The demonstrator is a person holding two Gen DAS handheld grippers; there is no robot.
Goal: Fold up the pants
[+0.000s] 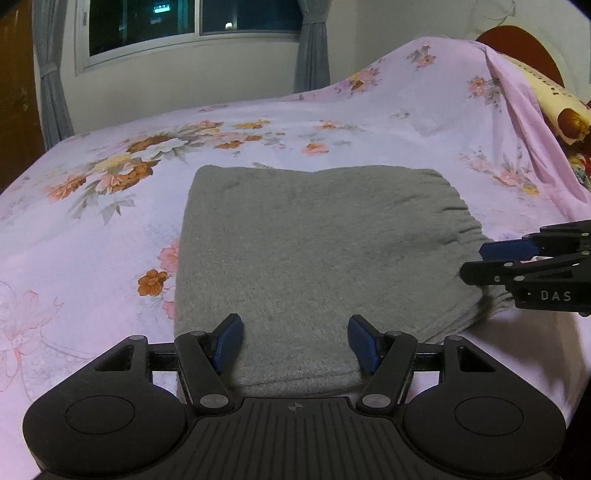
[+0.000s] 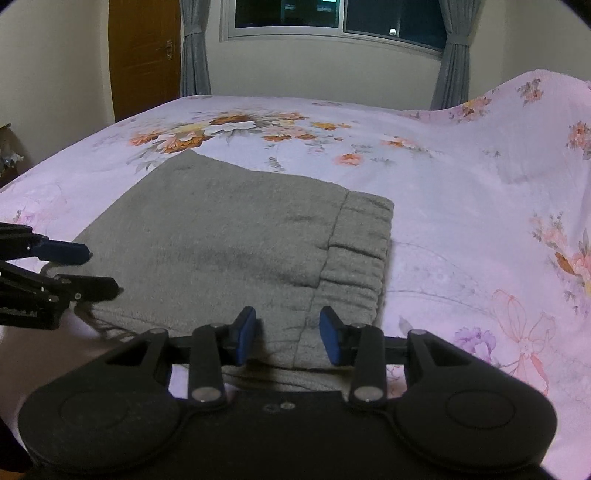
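Observation:
Grey pants (image 1: 314, 243) lie folded into a thick rectangle on the bed, with the gathered waistband (image 2: 358, 258) along the right side. My left gripper (image 1: 295, 341) is open and empty, just above the near edge of the pants. My right gripper (image 2: 288, 334) is open and empty, over the near right part by the waistband. Each gripper shows at the edge of the other's view: the right one in the left wrist view (image 1: 476, 262) at the pants' right edge, and the left one in the right wrist view (image 2: 99, 269) at the left edge.
The bed has a pink floral sheet (image 1: 92, 229). Covered pillows (image 1: 509, 96) rise at the right. A window (image 2: 332, 18) with grey curtains and a wooden door (image 2: 144, 55) stand behind the bed.

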